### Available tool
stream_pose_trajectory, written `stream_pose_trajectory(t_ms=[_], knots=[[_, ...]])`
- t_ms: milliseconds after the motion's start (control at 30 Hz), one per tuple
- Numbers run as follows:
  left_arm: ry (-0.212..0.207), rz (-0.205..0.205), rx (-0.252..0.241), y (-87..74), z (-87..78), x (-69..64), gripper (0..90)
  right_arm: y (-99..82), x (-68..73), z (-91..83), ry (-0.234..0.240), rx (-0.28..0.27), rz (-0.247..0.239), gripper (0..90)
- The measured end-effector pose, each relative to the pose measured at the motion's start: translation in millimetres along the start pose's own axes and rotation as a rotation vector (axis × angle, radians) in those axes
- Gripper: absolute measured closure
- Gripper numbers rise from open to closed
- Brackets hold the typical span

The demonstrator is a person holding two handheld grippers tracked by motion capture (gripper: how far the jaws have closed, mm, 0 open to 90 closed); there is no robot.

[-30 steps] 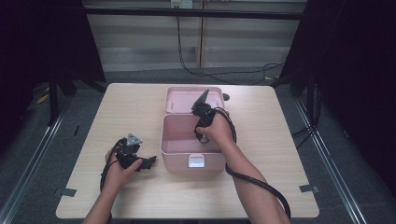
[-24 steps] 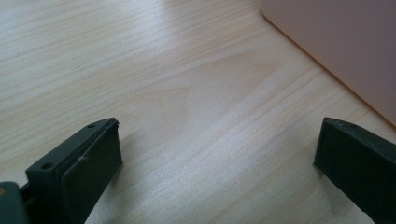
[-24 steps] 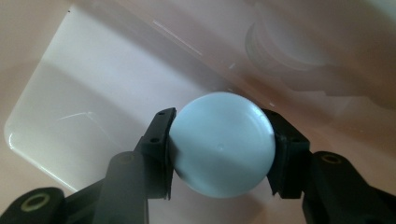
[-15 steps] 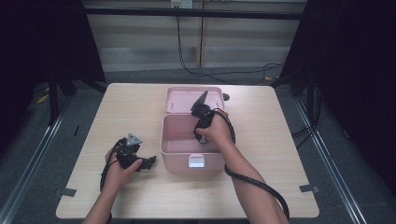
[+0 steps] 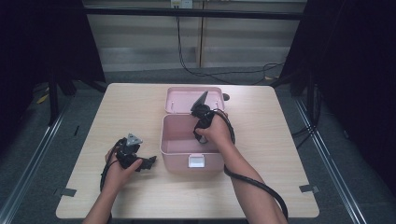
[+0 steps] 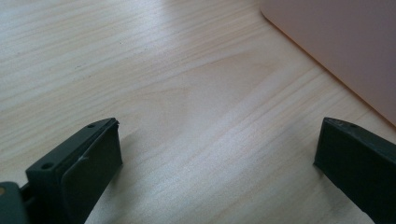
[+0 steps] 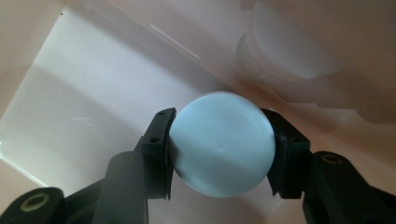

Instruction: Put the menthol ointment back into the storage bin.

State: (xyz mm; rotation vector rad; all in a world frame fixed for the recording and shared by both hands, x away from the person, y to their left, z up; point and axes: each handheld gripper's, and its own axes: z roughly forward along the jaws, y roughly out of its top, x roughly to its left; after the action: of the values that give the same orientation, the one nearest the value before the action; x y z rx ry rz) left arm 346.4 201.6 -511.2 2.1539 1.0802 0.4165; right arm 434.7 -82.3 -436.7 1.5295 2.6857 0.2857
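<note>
Left gripper [image 5: 150,163]: rests on the table [image 5: 121,112], jaws apart, nothing between.
Right gripper [image 7: 219,149]: clenched on a pale round lid [image 7: 221,143], perhaps a jar, inside the pink box [image 5: 180,154].
Risk: smooth lid may slip if lifted fast.
Count: two grippers, one box, one lid.

pink box [image 5: 177,158] walls hemming right gripper [image 7: 222,144], bare tabletop [image 5: 116,116] left

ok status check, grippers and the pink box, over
Right gripper shut on a pale round cap, down inside the open pink box. Left gripper open, empty, resting on the table beside the box. Nothing in the way.
</note>
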Motion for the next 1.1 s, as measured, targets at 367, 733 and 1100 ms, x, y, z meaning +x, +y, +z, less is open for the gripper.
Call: stream_pose_trajectory(t_ms=[367,733,1100], knots=[[0.000,0.001,0.000,0.0,0.0,0.0,0.1,-0.2,-1.5,1.5,0.000,-0.004,0.000,50.0],[-0.001,0.005,0.002,0.0,-0.2,0.4,0.1,-0.6,-1.5,4.9,-0.001,0.000,-0.003,49.8],[0.000,0.004,0.001,0.0,-0.1,0.3,0.1,-1.2,-2.2,4.6,0.003,-0.007,0.000,48.5]])
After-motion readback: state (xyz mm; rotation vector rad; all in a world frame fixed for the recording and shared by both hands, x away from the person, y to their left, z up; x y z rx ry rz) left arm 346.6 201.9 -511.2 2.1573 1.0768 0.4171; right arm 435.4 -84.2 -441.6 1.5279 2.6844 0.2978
